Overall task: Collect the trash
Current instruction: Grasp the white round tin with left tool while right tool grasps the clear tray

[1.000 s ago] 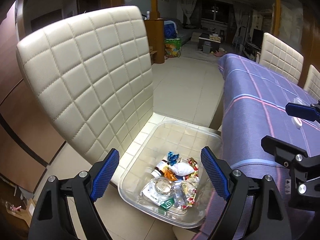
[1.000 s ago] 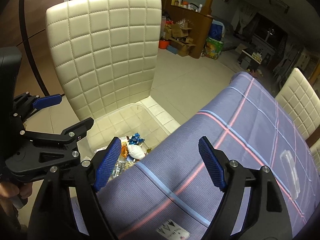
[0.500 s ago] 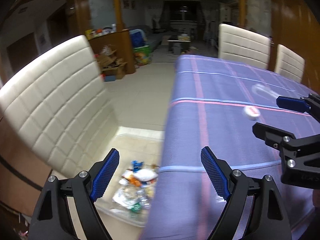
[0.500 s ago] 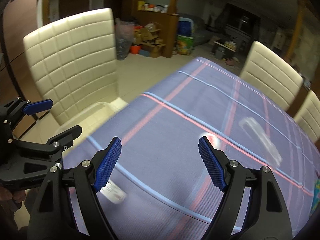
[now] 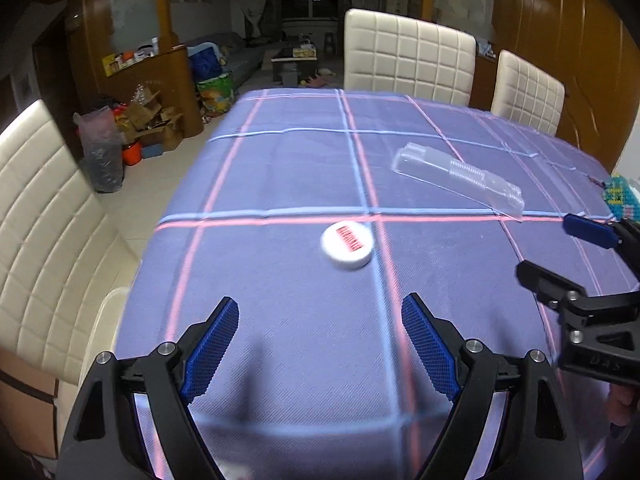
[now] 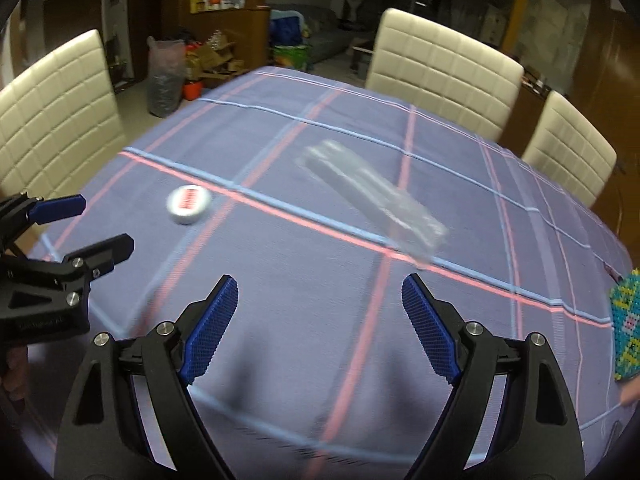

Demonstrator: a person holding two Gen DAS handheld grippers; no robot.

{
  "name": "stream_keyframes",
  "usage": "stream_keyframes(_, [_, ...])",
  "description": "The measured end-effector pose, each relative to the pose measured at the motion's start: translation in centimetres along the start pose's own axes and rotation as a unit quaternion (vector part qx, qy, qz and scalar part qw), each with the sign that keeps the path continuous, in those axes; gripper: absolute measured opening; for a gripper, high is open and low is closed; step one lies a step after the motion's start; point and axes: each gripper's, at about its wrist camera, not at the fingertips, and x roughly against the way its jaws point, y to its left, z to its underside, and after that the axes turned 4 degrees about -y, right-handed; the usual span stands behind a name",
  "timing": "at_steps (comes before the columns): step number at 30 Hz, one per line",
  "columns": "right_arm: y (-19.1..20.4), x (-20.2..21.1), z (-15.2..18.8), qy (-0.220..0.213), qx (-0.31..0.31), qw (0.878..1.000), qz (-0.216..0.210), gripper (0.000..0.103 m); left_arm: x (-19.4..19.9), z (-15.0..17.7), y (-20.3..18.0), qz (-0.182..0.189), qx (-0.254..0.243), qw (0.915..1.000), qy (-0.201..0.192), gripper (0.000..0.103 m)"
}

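A white round lid with red print (image 5: 347, 245) lies on the purple plaid tablecloth (image 5: 280, 168), ahead of my open, empty left gripper (image 5: 320, 344). A long clear plastic package (image 5: 458, 178) lies farther back to the right. In the right wrist view the lid (image 6: 189, 204) is at the left and the package (image 6: 374, 196) is ahead of my open, empty right gripper (image 6: 320, 340). Each gripper shows at the edge of the other's view: the right one (image 5: 560, 252) and the left one (image 6: 92, 226), both open.
Cream quilted chairs stand at the table's left (image 5: 44, 232) and far side (image 5: 408, 60). A colourful beaded item (image 6: 626, 328) lies at the right table edge. Boxes and a plastic bag (image 5: 100, 148) sit on the floor beyond the left corner.
Both grippers have swung from the floor bin of trash beside the chair up to face the tabletop. The bin has left view; the lid and clear package now lie ahead.
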Motion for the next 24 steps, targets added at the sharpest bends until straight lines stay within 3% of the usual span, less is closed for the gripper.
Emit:
stream_keyframes(8, [-6.3, -4.7, -0.8, 0.017, -0.009, 1.000, 0.017, 0.089, -3.9, -2.2, -2.6, -0.036, -0.027, 0.9988, 0.020, 0.081])
stream_keyframes(11, [-7.9, -6.9, -1.6, 0.028, -0.016, 0.999, 0.010, 0.089, -4.7, -2.4, -2.9, -0.033, -0.029, 0.9988, 0.023, 0.074])
stream_keyframes(14, [-8.8, -8.5, -2.2, 0.034, -0.014, 0.999, 0.004, 0.090, -5.7, -2.4, -3.4, -0.028, -0.034, 0.9983, 0.037, 0.060])
stream_keyframes(22, [-9.3, -11.0, -2.6, 0.053, -0.025, 0.998, -0.038, 0.090, -6.6, -3.1, -3.5, -0.025, -0.028, 0.9986, 0.036, 0.059])
stream_keyframes(24, [-9.1, -11.0, -2.5, 0.052, -0.030, 0.997, -0.052, 0.082, -6.7, -3.2, -3.7, -0.028, -0.030, 0.9986, 0.033, 0.058])
